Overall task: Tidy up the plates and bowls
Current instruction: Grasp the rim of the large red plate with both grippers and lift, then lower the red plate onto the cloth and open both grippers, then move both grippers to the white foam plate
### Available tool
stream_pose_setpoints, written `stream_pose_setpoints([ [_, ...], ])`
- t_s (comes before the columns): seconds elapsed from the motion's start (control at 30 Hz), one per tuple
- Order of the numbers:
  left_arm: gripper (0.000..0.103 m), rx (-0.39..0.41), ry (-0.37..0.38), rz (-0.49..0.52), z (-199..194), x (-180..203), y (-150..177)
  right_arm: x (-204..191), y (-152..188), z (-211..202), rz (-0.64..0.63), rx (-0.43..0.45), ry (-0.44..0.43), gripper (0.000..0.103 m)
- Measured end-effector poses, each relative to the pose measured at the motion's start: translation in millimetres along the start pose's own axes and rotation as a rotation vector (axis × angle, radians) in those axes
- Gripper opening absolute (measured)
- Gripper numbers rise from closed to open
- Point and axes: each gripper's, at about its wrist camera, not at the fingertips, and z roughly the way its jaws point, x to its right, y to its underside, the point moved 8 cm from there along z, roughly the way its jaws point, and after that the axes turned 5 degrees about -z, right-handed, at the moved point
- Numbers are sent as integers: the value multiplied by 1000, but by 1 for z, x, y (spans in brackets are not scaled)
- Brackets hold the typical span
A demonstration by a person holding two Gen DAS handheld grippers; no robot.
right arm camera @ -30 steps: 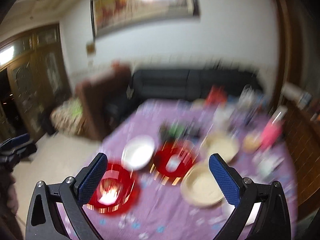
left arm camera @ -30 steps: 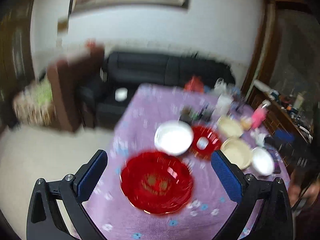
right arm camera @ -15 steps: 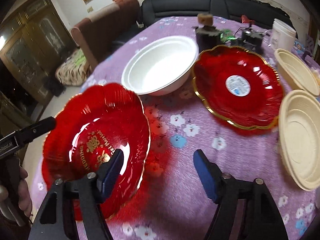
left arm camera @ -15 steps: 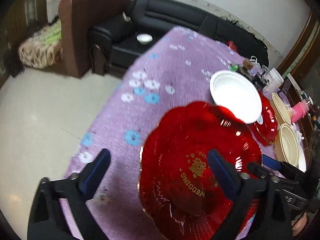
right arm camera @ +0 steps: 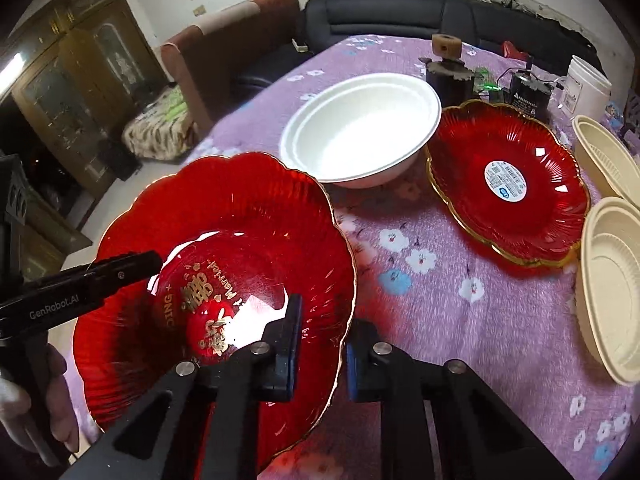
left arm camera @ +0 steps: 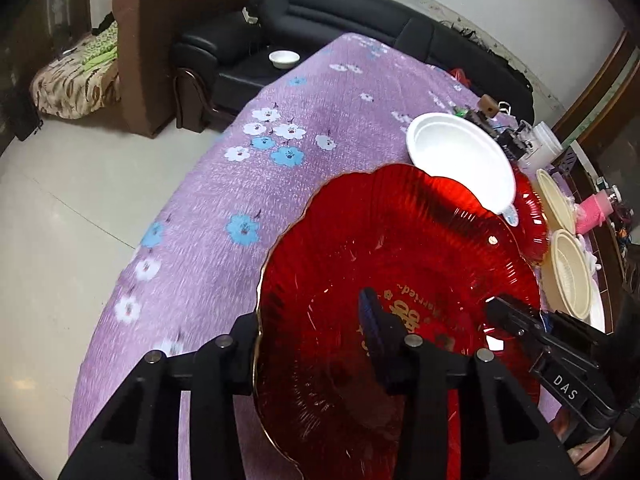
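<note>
Left wrist view, far left: brown armchair (left arm camera: 148, 52), then a black sofa (left arm camera: 320, 28) with a small white dish (left arm camera: 284, 58) on its seat. The table carries a purple floral cloth (left arm camera: 248, 184).

Near red plate (left arm camera: 396, 272), gold-rimmed with gold lettering at centre, sits at the near edge of the table and appears tilted; whether it has left the cloth I cannot tell. Left gripper (left arm camera: 308, 340) straddles the plate's left rim: one finger outside the rim, the blue pad (left arm camera: 370, 320) of the other over the plate's inner face. Jaws closing, rim between them; pad contact looks made on the inner side, outer side hidden by the rim.

Right gripper (right arm camera: 320, 344) straddles the same plate's right rim, one blue pad inside, one outside, the gap narrow. Jaws closing, and both pads seem to sit against the rim. In this view the left gripper's finger reaches in from the left edge over the plate's centre, a hand (right arm camera: 40, 408) below it.

Moving right: white bowl (right arm camera: 360, 132) just behind the near plate, apart from it. Second red plate (right arm camera: 508, 188), sticker at centre, flat on the cloth beside the bowl. Two cream bowls (right arm camera: 612, 280) at the right edge. Behind: dark devices (right arm camera: 524, 92) and a white tub (right arm camera: 586, 84).
</note>
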Motion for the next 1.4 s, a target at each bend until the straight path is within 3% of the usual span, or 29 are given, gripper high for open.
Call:
stream_pose_setpoints([
  [0.17, 41, 12, -6, 7, -12, 0, 21, -8, 22, -20, -21, 21, -2, 20],
  [0.37, 41, -25, -25, 16, 3, 7, 38, -5, 36, -21, -13, 13, 35, 20],
  [0.5, 42, -5, -87, 24, -1, 7, 41, 2, 44, -19, -18, 22, 44, 21],
  [0.53, 45, -1, -77, 21, -5, 7, 40, 4, 45, -21, -9, 23, 39, 24],
  [0.6, 56, 24, -61, 18, -22, 7, 39, 9, 44, -30, 15, 42, 12, 41],
  [0.67, 66, 64, -71, 30, -41, 6, 38, 14, 43, -45, 35, 75, 7, 72],
  [0.7, 69, 82, -70, 36, -51, 7, 38, 18, 42, -56, 43, 105, 12, 75],
  [0.93, 74, 118, 36, 87, -110, 32, 38, 50, 53, -98, 72, 154, 43, 76],
  [1.1, 78, 151, 122, 144, -154, 65, 40, 89, 61, -136, 90, 187, 110, 75],
  [1.27, 81, 186, 217, 188, -209, 99, 44, 130, 63, -205, 114, 274, 185, 75],
  [1.4, 82, 249, 230, 238, -258, 118, 42, 152, 58, -278, 106, 352, 269, 75],
])
